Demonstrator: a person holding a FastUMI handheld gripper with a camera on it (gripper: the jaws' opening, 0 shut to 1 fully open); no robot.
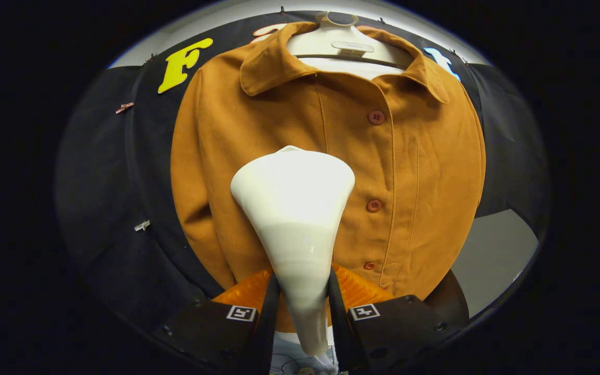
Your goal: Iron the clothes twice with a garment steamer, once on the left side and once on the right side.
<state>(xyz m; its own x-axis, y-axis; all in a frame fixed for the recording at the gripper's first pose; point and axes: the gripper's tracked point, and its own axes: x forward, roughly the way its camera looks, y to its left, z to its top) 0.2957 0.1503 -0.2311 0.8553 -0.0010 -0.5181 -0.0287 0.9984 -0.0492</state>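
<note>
Gripper (pixel 302 299) clamped on the narrow handle of the garment steamer (pixel 295 208); both fingers press its sides. Steamer head flares wide ahead of the fingers and sits in front of the shirt (pixel 258 156), on the panel beside the button placket, about mid-chest. Contact with the cloth cannot be confirmed from this angle.

Risks, judged:
- Handle is smooth, glossy, tapered plastic. A taper can slide through the fingers under a push against the cloth, so the head may twist or droop.
- Shirt hangs free on a hanger (pixel 344 44). A hard push would swing the garment away rather than flatten it, so the pass could miss.
- Buttons (pixel 374 205) lie just beside the head. Drift toward them could snag its edge.
- Head stands close to the placket, so a pass here may not cover the outer part of the panel or the sleeve.

Materials: shirt is matte, brushed-looking ochre fabric with stitched seams and a soft folded collar (pixel 269 65). Hanger is pale, broad-shouldered, rigid.
</note>
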